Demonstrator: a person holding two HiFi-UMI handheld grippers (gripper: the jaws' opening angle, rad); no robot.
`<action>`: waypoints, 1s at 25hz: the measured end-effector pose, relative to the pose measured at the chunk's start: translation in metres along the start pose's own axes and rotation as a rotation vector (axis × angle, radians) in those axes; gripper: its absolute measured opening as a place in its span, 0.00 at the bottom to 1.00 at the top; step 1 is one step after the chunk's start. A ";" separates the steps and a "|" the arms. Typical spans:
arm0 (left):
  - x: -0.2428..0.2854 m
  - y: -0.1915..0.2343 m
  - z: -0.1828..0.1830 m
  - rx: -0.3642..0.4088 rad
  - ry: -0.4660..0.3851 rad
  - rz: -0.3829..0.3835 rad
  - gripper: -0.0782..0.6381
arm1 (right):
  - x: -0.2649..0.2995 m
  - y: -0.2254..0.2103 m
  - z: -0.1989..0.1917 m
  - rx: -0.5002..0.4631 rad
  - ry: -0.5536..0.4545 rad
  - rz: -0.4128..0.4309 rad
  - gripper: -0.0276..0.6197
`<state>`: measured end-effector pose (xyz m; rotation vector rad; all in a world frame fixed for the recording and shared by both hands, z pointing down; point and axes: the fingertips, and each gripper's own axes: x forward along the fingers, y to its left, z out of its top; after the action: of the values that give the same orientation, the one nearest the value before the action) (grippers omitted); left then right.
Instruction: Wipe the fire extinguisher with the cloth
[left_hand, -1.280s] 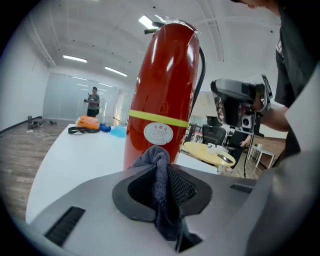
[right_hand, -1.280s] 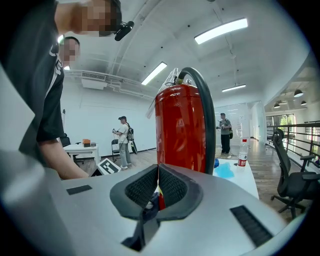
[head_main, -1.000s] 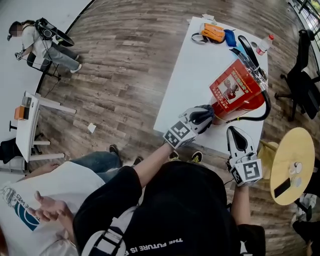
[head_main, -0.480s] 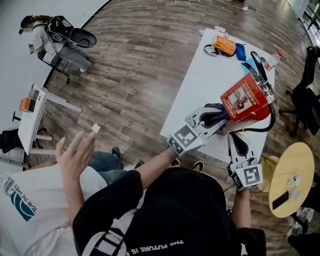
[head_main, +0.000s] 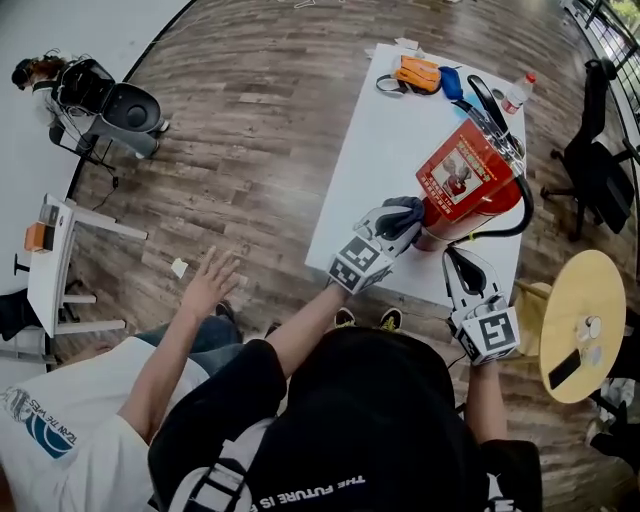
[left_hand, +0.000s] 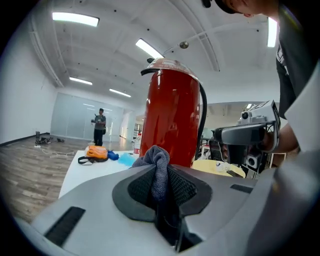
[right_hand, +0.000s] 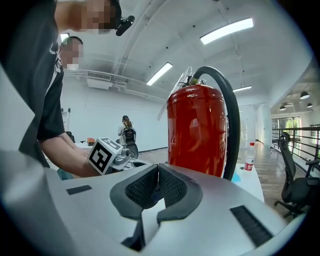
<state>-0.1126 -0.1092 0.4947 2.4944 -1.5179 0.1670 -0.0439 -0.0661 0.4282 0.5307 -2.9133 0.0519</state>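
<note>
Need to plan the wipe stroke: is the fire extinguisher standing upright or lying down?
Upright. The fire extinguisher stands vertical on the white table, and both gripper views show its red body rising straight up.

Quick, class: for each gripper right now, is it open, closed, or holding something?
Left gripper: closed on the cloth.
Right gripper: closed, holding nothing.

Jaws pinch grey cloth (left_hand: 159, 170) near red extinguisher (left_hand: 172, 122).
</note>
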 end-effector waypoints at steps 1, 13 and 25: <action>0.002 0.001 -0.008 -0.011 0.011 0.003 0.21 | -0.001 0.001 -0.002 0.002 0.009 -0.002 0.07; 0.012 0.003 -0.047 -0.050 0.108 0.004 0.21 | 0.004 0.011 -0.011 0.008 0.026 0.018 0.07; -0.021 -0.036 0.088 0.100 -0.165 -0.037 0.21 | 0.014 0.017 0.020 -0.023 -0.047 0.046 0.07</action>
<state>-0.0918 -0.0961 0.4003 2.6715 -1.5586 0.0322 -0.0662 -0.0569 0.4110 0.4680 -2.9675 0.0118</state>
